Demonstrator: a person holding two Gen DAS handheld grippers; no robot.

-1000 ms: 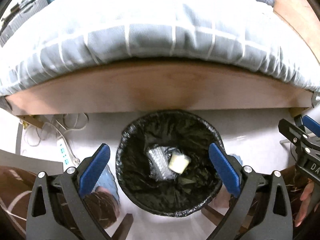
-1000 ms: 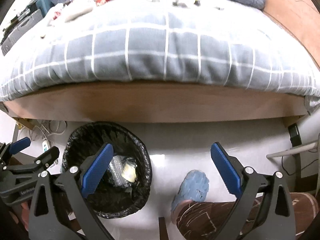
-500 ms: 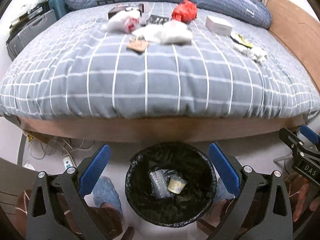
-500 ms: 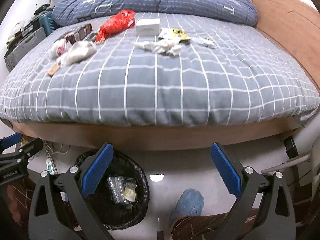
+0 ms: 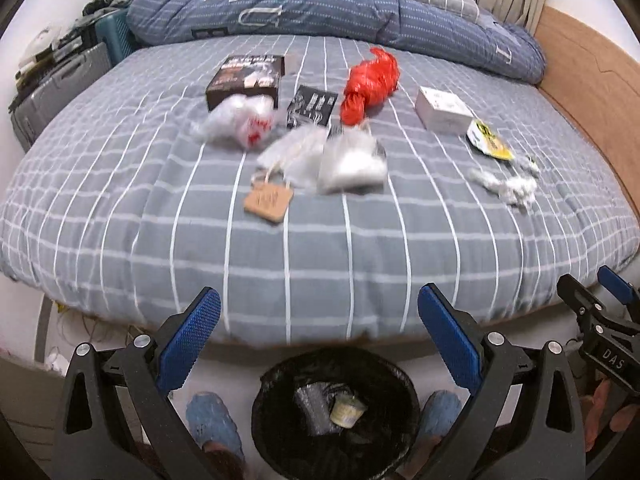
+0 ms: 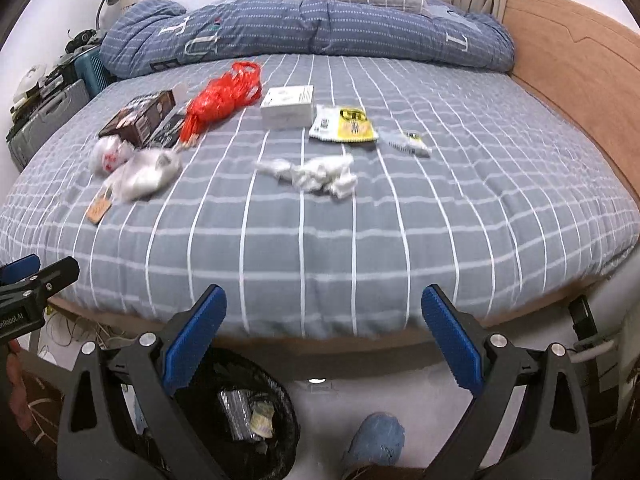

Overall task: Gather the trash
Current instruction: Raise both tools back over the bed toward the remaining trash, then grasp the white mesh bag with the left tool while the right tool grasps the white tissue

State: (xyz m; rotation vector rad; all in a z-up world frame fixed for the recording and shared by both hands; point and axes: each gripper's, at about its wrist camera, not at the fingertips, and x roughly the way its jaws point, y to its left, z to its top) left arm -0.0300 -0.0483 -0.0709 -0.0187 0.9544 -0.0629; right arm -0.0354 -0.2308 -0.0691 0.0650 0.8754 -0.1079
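A black-lined trash bin (image 5: 276, 420) stands on the floor at the bed's foot, with a foil wrapper and a small cup inside; it also shows in the right wrist view (image 6: 288, 416). Trash lies on the grey checked bed (image 5: 320, 240): a red bag (image 5: 370, 86), dark box (image 5: 244, 80), white box (image 5: 442, 114), clear bags (image 5: 352, 160), brown tag (image 5: 267, 200), yellow packet (image 6: 346, 124), crumpled tissue (image 6: 320, 174). My left gripper (image 5: 319, 344) and right gripper (image 6: 324, 344) are both open and empty, above the bin and short of the bed.
A blue duvet (image 6: 304, 36) lies bunched at the bed's head. A wooden bed frame (image 6: 580, 76) runs along the right. Cases (image 5: 52, 88) stand left of the bed. Cables (image 6: 80, 336) lie on the floor by the bin. The person's blue slippers (image 5: 212, 420) flank the bin.
Both grippers have risen and tilted up from looking down into the bin to facing the bed top. The bin now sits low in both views. Both stayed open.
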